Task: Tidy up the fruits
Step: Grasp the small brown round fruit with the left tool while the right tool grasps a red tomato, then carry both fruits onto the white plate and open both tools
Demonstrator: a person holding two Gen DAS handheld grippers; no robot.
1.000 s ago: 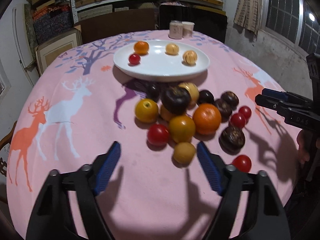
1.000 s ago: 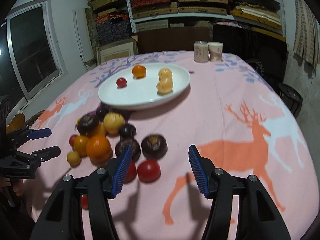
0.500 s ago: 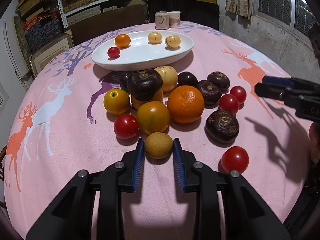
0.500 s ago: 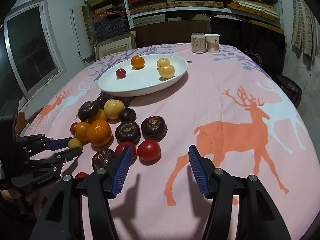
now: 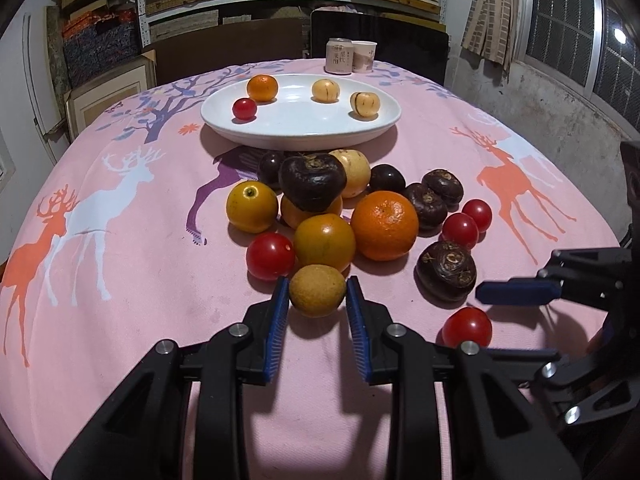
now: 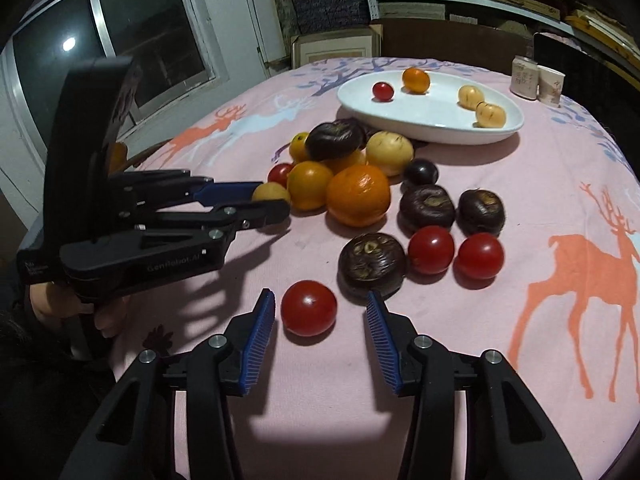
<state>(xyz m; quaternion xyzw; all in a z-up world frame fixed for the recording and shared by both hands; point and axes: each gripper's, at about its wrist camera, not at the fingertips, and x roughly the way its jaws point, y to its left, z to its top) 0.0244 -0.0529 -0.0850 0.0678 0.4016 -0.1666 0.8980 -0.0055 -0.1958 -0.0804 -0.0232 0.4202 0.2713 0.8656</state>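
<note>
The white plate (image 5: 300,136) holds 4 fruits: 1 orange (image 5: 262,88), 1 tomato (image 5: 244,108), 2 pale fruits (image 5: 325,90); other fruit lies heaped on the desk (image 5: 132,272) beside it; left gripper (image 5: 317,304) fingers clamped on a tan fruit (image 5: 317,290); right gripper (image 6: 320,322) fingers apart, closing around a red tomato (image 6: 308,308), not yet touching.

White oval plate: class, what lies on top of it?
On the white oval plate: one small orange, one red tomato, two pale yellow fruits. Nothing hidden.

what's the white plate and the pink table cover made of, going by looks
White plate: likely glazed ceramic, or perhaps melamine; it is smooth and glossy with soft light reflections on the rim. Pink table cover: looks like woven cloth with a matte finish and printed deer; it lies slightly rumpled and drapes over the table edge.
</note>
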